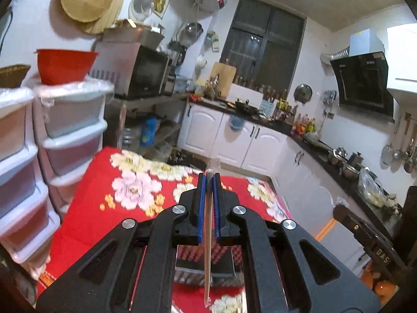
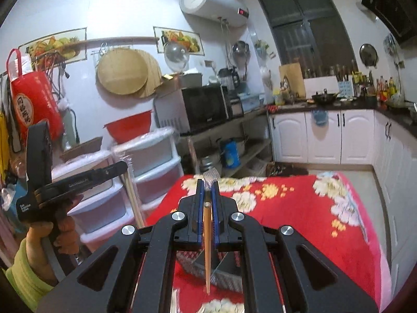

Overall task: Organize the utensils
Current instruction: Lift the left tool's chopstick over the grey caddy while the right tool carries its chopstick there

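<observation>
The left gripper (image 1: 208, 180) is pressed shut on a wrapped utensil (image 1: 208, 234), a thin stick in a clear sleeve, probably chopsticks. It runs lengthwise between the blue pads, its sealed tip poking out ahead and the rest hanging back under the gripper. The right gripper (image 2: 207, 185) pinches a bare wooden chopstick (image 2: 207, 247) the same way, a scrap of clear wrapper at its front end. Both are held above the red flowered tablecloth (image 1: 86, 221). In the right wrist view the left gripper (image 2: 122, 167) sits to the left, near the plastic drawers (image 2: 156, 156), so that hand looks nearer them. No utensil holder can be made out; a dark checkered thing (image 2: 224, 266) lies on the cloth straight below both
</observation>
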A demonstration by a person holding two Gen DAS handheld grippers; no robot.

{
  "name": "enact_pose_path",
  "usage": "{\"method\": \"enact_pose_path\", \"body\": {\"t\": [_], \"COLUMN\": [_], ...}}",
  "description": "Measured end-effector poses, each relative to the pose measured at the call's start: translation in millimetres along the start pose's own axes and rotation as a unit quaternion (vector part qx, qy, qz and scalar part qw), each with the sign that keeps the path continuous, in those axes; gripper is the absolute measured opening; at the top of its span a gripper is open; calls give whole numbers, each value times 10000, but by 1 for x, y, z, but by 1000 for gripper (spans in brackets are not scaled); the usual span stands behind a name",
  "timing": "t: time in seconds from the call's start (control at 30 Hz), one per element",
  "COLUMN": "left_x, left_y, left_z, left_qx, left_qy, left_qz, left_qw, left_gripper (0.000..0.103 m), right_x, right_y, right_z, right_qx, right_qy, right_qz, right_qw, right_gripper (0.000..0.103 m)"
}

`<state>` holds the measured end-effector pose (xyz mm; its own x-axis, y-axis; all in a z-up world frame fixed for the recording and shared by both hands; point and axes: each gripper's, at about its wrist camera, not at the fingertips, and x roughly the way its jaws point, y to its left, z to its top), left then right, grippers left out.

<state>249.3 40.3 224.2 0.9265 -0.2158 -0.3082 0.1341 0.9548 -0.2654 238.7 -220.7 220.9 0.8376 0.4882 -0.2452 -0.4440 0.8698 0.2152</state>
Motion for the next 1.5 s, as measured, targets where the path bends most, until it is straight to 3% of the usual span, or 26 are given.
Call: {"method": "enact_pose_path", "body": {"t": [0.37,1.0,1.5], "left_x": [30,89,102], "left_y": [-3,18,30], "left_z": [12,-48,-73], "left_qx": [111,102,144], "left_qy": [-491,-130,224], "left_qz": [365,359,416], "left_qw": [9981,9992,9988], "left_gripper": [1,1,1], "right_x": [35,86,97], "right_y": [-15,-31,-40], "right_z": [5,-46,-68], "right_qx": [-88,62,379], "right_qy": [-120,174,360], "right_qz": [-394,-734,-800], "right_qw": [9991,9971,9954], "right_gripper": [6,6,6]}}
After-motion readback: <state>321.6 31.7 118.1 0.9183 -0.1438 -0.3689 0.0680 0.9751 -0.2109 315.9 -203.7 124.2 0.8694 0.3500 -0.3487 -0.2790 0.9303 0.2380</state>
